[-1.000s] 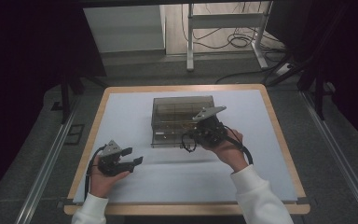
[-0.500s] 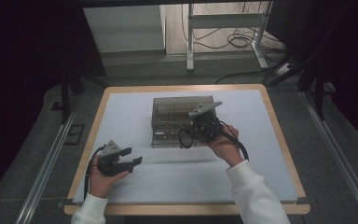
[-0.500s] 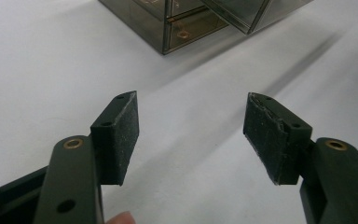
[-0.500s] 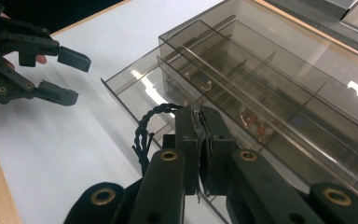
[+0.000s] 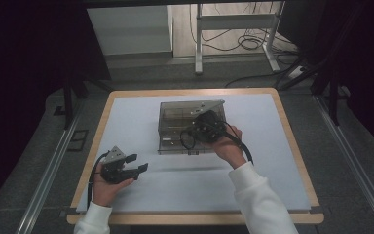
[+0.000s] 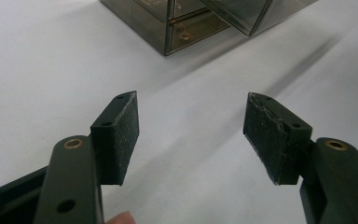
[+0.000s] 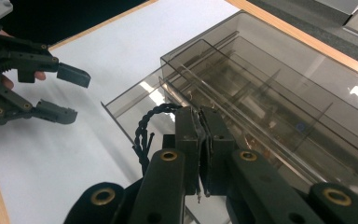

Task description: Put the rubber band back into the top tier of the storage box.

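Observation:
A smoky see-through drawer box (image 5: 173, 114) stands mid-table, and one drawer (image 7: 130, 105) is pulled out toward the person. My right gripper (image 5: 194, 132) hovers over the box's front, shut on a black twisted cord (image 7: 144, 130) that loops out beside the closed jaws (image 5: 187, 140). A thin metal end pokes out below the pads. My left gripper (image 5: 139, 163) rests low at the front left of the table, open, with nothing between its pads (image 6: 121, 130). The box's corner (image 6: 177, 23) lies ahead of it. In the right gripper view the left gripper (image 7: 70, 93) is at the upper left.
The white table top (image 5: 272, 146) has a wooden rim (image 5: 292, 141). Dark floor, a metal rail (image 5: 48, 170) on the left and a table frame with cables (image 5: 243, 44) lie beyond the far edge.
My right gripper has carried the cord a little to the left and farther over the box. The left gripper has stayed where it was.

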Demonstrator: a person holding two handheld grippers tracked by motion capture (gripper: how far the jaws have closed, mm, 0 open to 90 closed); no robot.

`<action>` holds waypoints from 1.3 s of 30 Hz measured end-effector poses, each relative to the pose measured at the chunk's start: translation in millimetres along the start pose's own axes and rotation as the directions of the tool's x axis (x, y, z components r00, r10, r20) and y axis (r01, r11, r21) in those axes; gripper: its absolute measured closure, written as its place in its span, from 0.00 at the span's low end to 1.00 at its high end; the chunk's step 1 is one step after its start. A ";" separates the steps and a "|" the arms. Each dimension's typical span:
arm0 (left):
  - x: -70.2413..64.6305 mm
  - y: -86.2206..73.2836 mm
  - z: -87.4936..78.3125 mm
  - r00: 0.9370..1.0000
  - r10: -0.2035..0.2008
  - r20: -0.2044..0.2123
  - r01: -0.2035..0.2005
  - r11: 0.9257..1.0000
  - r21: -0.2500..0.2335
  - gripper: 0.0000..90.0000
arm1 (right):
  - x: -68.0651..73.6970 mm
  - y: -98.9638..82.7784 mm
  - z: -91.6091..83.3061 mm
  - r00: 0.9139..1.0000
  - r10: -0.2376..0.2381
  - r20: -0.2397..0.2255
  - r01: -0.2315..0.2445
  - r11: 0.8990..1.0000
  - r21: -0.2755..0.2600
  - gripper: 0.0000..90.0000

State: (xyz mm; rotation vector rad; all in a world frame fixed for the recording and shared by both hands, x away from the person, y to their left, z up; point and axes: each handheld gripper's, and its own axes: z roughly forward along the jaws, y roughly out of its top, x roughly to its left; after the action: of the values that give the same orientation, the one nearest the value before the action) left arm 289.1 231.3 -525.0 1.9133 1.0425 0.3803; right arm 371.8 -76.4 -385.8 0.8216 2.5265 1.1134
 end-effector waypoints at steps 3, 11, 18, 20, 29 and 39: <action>-0.1 -0.1 0.4 1.000 -0.001 0.003 0.001 1.000 0.003 0.40 | 0.0 2.5 4.7 1.000 -0.005 -0.001 0.005 1.000 -0.007 0.96; 1.1 -0.3 -0.7 1.000 -0.004 0.003 0.004 1.000 0.002 0.40 | 1.8 10.2 18.1 1.000 -0.016 0.008 0.016 1.000 0.008 0.96; 1.4 -0.5 -1.0 1.000 -0.002 0.005 0.002 1.000 0.003 0.40 | 4.8 17.0 28.7 1.000 -0.013 0.002 0.013 1.000 0.008 0.96; 2.0 -0.5 -1.6 1.000 -0.003 0.005 0.003 1.000 0.003 0.40 | 5.5 18.3 32.1 1.000 -0.013 0.000 0.013 1.000 0.009 0.96; 3.5 -0.8 -2.8 1.000 -0.005 0.002 0.005 1.000 -0.003 0.40 | 6.6 20.8 44.3 1.000 -0.011 0.000 0.011 1.000 0.011 0.96; 3.8 -1.2 -2.2 1.000 -0.005 0.004 0.005 1.000 -0.001 0.40 | 8.8 14.4 62.3 1.000 -0.012 0.000 0.012 1.000 0.029 0.96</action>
State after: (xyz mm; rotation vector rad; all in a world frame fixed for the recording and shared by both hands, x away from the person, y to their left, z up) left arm 289.4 235.8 -525.3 1.9099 1.0443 0.3736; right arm 398.0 -26.3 -417.1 0.8128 2.5502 1.0752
